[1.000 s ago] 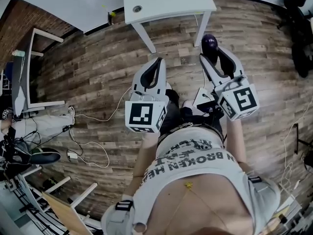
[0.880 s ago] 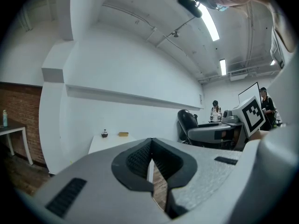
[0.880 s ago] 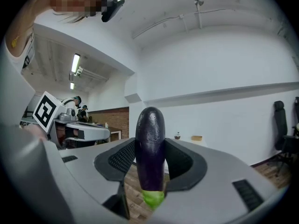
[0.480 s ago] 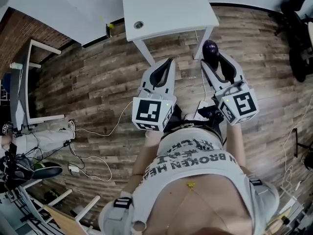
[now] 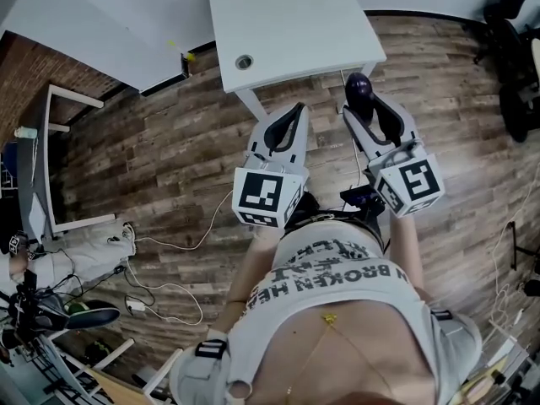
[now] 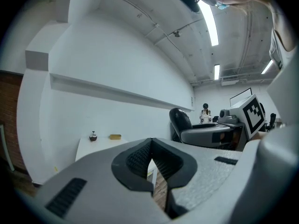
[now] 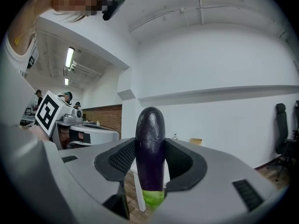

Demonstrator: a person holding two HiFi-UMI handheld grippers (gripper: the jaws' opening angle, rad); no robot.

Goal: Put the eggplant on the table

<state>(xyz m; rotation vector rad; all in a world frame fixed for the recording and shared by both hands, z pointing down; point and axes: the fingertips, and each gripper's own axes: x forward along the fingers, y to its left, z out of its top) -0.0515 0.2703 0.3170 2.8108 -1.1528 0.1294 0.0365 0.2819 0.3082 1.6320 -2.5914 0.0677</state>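
The right tool (image 7: 150,164) is held about level. Its ribbed dark pads are closed on the eggplant (image 7: 150,139), which stands upright between them, glossy purple and rounded on top, with a green stem end below. The left tool (image 6: 151,146) is held beside it, pointing the same way, its jaws brought together on nothing. Both are seen above a wood-plank floor (image 5: 169,142), just short of the smooth white tabletop (image 5: 287,15).

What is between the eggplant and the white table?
Nothing stands between them. The head view shows only a strip of bare wooden floor between the eggplant, held in the right gripper, and the white table.
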